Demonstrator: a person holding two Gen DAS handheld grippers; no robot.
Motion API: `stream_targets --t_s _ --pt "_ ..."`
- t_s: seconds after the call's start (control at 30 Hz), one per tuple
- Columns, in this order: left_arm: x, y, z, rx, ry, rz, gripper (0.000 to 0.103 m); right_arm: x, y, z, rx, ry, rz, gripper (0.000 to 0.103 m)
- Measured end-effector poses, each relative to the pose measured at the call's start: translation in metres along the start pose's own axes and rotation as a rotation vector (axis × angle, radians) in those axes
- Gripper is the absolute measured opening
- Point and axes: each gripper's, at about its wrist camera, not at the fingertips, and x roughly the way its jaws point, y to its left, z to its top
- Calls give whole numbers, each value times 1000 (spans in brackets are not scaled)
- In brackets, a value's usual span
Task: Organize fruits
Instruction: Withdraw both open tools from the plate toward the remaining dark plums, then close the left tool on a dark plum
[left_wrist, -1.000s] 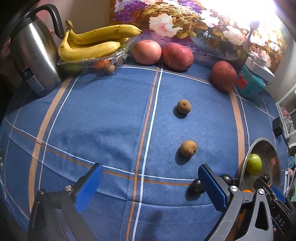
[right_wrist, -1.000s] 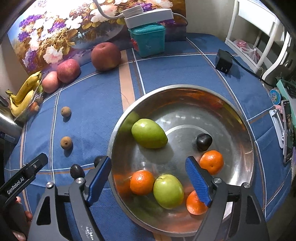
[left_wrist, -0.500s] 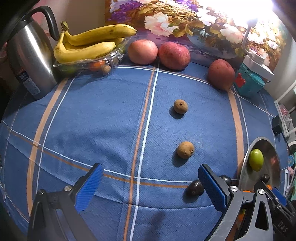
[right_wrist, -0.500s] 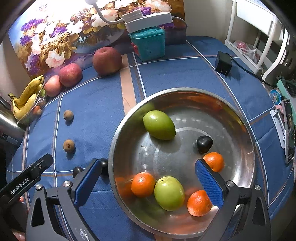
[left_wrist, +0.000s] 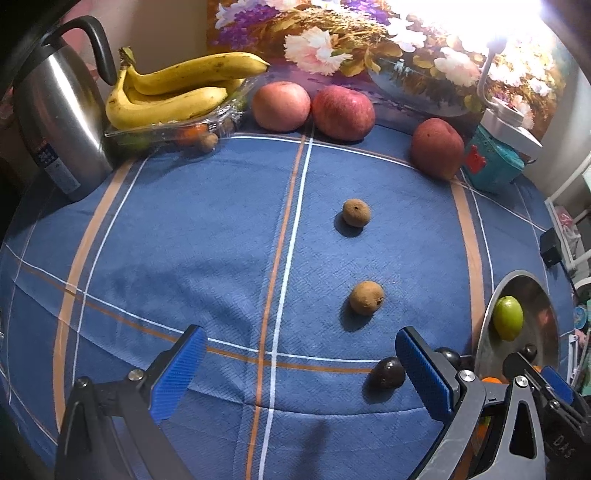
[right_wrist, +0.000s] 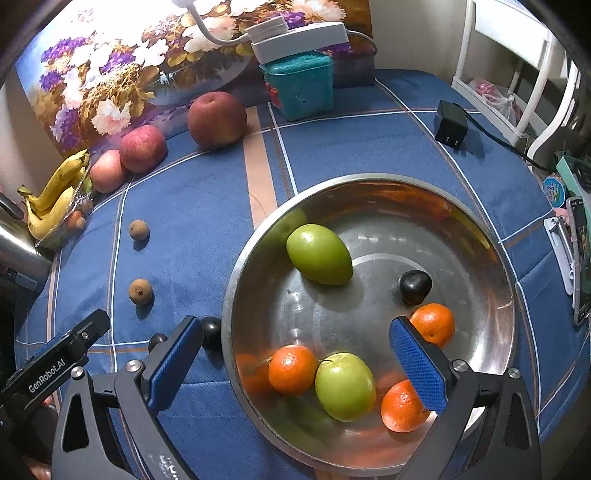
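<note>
Two downward wrist views, shared tablecloth (left_wrist: 207, 236)

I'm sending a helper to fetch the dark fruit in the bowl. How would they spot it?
Find the big steel bowl on the blue cloth. Inside, toward its right side, beside an orange, sits the dark fruit. It is the bowl's only near-black fruit; the others are green or orange.

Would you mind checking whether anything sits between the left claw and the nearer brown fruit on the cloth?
Nothing visible does. The left claw is open over bare cloth, and the nearer brown fruit lies just ahead of it; a dark fruit sits off beside its right finger.
</note>
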Motion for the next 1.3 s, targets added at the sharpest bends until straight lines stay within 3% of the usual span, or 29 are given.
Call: stream_targets --t_s 0.47,0.67,0.73,0.97,1.3 --pt "15 -8 -6 -13 41 -71 103 12 1 1 10 17 17 101" --pt "30 -15 -8 -19 94 -92 100 18 1 0 8 26 -10 101" --pt "33 -19 -10 -8 106 -100 89 18 -4 1 26 25 -13 101" --pt "40 -44 -16 57 147 -143 74 17 -11 1 44 26 -12 101" --pt "43 -59 -21 78 174 -187 32 18 -9 2 41 29 -7 101"
